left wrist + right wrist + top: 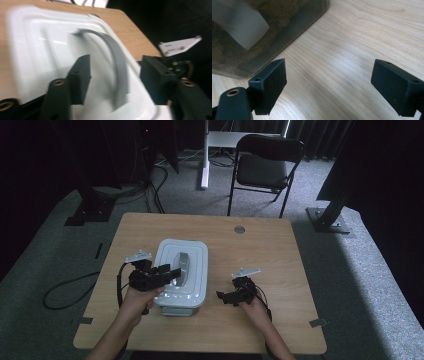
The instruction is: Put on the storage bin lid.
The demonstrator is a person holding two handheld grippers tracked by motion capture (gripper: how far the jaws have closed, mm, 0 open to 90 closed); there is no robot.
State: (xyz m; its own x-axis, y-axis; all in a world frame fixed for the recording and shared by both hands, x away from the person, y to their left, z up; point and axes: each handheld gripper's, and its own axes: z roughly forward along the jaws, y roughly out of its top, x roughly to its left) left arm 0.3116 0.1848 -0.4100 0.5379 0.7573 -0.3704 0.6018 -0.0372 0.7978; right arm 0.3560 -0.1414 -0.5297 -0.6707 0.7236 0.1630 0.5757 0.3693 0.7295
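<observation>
beyond table [260, 245]: folding chair [265, 167], cables [65, 290].

- No text, brand, number or sign can be read in any view.
- The box lid [181, 270] is plain white with a grey handle [117, 65]; nothing is printed on either.
- A pale patch [239, 23] shows on the box's clear wall in the right gripper view; it is blank.
- The table [260, 255] bears bare wood grain with no marking.
</observation>
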